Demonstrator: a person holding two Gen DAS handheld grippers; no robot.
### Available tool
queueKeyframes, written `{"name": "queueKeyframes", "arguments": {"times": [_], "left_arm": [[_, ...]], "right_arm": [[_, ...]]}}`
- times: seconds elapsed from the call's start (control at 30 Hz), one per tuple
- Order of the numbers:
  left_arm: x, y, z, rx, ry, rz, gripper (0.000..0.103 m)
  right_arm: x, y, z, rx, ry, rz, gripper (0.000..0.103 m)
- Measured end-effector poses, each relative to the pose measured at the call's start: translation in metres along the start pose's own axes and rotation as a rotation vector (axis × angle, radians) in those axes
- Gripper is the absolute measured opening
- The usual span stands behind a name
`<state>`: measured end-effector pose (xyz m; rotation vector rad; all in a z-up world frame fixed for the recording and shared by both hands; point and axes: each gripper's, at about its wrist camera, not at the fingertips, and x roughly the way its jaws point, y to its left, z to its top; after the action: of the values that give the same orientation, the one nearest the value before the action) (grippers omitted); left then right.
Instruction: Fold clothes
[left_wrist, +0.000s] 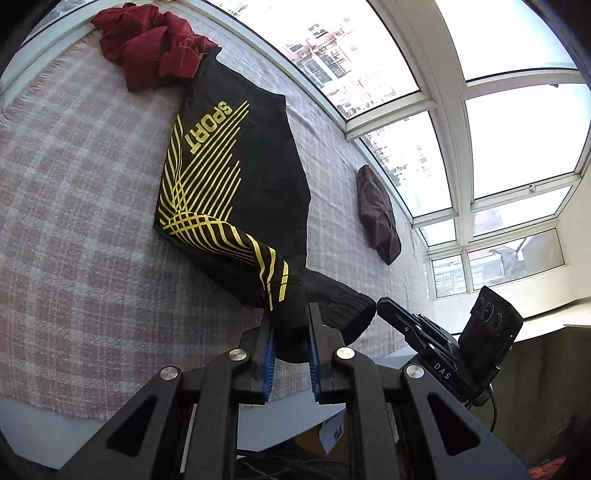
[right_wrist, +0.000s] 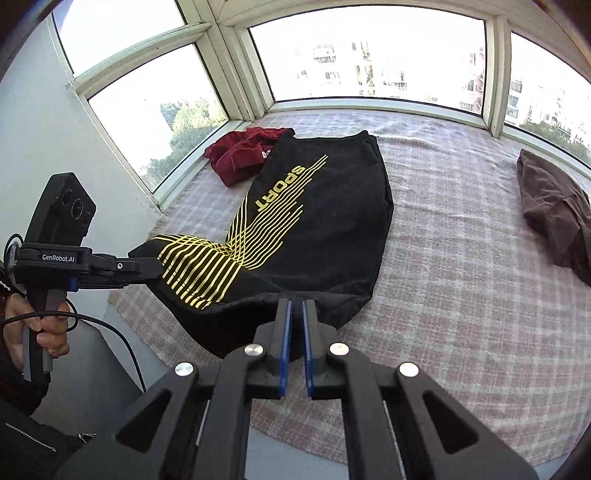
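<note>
Both tongs pinch the near hem of the black yellow-striped SPORT garment (right_wrist: 325, 206): left gripper (left_wrist: 290, 325) on bunched cloth, right gripper (right_wrist: 296, 314) narrowly clamping its edge, over the checked pink blanket (right_wrist: 461, 229).

Left hand-held gripper (left_wrist: 290, 314) clamped, right hand-held gripper (right_wrist: 296, 306) clamped

Black hand-held gripper (right_wrist: 296, 301), blue pads (right_wrist: 283, 343)
</note>
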<state>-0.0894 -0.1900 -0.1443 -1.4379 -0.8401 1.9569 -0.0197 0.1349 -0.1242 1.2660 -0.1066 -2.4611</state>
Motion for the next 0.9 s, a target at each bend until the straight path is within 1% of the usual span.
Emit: {"name": "queueKeyframes", "arguments": {"times": [0.1, 0.17, 0.2, 0.23, 0.3, 0.33, 0.4, 0.43, 0.5, 0.57, 0.67, 0.73, 0.83, 0.9], "left_arm": [[0.000, -0.018, 0.038, 0.044, -0.053, -0.005, 0.014], [0.005, -0.025, 0.063, 0.068, -0.084, 0.015, 0.014], [0.009, -0.026, 0.072, 0.067, -0.084, 0.017, 0.014], [0.012, -0.026, 0.081, 0.067, -0.084, 0.018, 0.014], [0.018, -0.025, 0.092, 0.066, -0.076, 0.031, 0.014], [0.020, -0.024, 0.093, 0.066, -0.070, 0.038, 0.014], [0.019, -0.018, 0.091, 0.056, -0.062, 0.042, 0.014], [0.019, -0.015, 0.090, 0.050, -0.057, 0.044, 0.014], [0.017, -0.009, 0.085, 0.035, -0.052, 0.045, 0.014], [0.015, -0.002, 0.079, 0.012, -0.049, 0.035, 0.014], [0.012, 0.002, 0.073, -0.001, -0.042, 0.022, 0.014], [0.010, 0.001, 0.071, 0.008, -0.040, 0.021, 0.014], [0.010, -0.001, 0.068, 0.027, -0.034, 0.018, 0.014], [0.009, 0.000, 0.065, 0.034, -0.028, 0.014, 0.014]], "right_arm": [[-0.002, -0.007, 0.045, -0.024, -0.076, -0.010, 0.006], [0.006, -0.013, 0.075, -0.044, -0.108, -0.019, 0.006], [0.014, -0.019, 0.086, -0.044, -0.083, -0.006, 0.006], [0.023, -0.024, 0.093, -0.040, -0.036, 0.028, 0.006], [0.038, -0.030, 0.092, -0.032, 0.038, 0.079, 0.007], [0.042, -0.030, 0.086, -0.044, 0.055, 0.076, 0.008], [0.051, -0.026, 0.066, -0.076, 0.094, 0.054, 0.017], [0.056, -0.024, 0.055, -0.076, 0.129, 0.070, 0.024], [0.067, -0.018, 0.032, -0.062, 0.194, 0.113, 0.024], [0.081, -0.009, 0.011, -0.036, 0.236, 0.140, 0.024], [0.104, 0.001, -0.011, 0.001, 0.291, 0.139, 0.024], [0.114, 0.002, -0.025, 0.053, 0.292, 0.140, 0.024], [0.121, 0.007, -0.036, 0.060, 0.280, 0.045, 0.025], [0.118, 0.010, -0.040, 0.084, 0.269, 0.030, 0.025]]}}
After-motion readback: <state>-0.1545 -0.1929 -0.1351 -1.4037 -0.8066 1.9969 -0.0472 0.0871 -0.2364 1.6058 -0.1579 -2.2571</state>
